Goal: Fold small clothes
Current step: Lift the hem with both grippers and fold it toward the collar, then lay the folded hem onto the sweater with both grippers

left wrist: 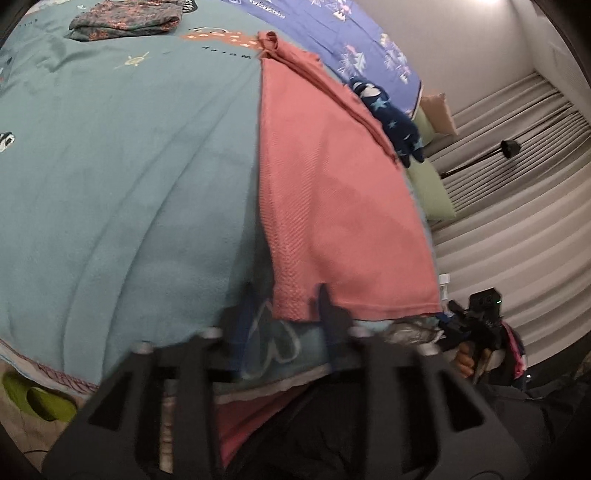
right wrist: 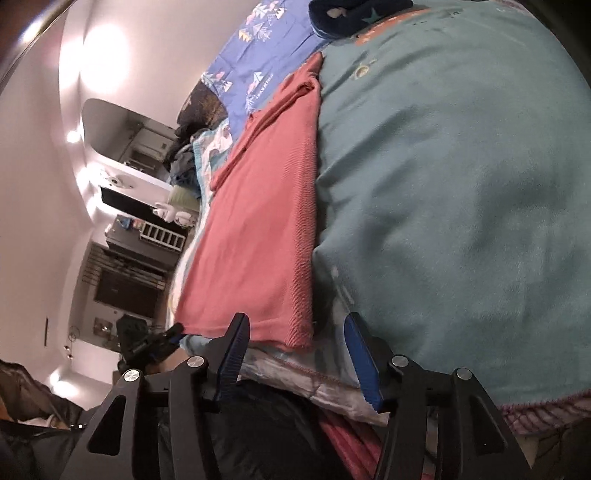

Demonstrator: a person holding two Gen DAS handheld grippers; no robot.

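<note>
A: Bedding, as seen from the claw?
B: Teal fleece blanket with cartoon print (left wrist: pixel 122 155) spreads ahead of it. Periwinkle sheet with tree motifs (left wrist: pixel 332 26) lies at the far end.
A: Periphery?
B: Pale green pillow (left wrist: pixel 432 192) far right, against grey pleated curtains (left wrist: pixel 517 177). Lime green slipper (left wrist: pixel 40 400) low left.

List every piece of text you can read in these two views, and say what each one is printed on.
None reads with certainty.
Teal blanket: dark lettering beside the orange patch, upside down and too small to read.
Blue patterned sheet: white lettering by the tree motifs, upside down and blurred; unreadable in the right wrist view too.
Pink garment: no text visible.
</note>
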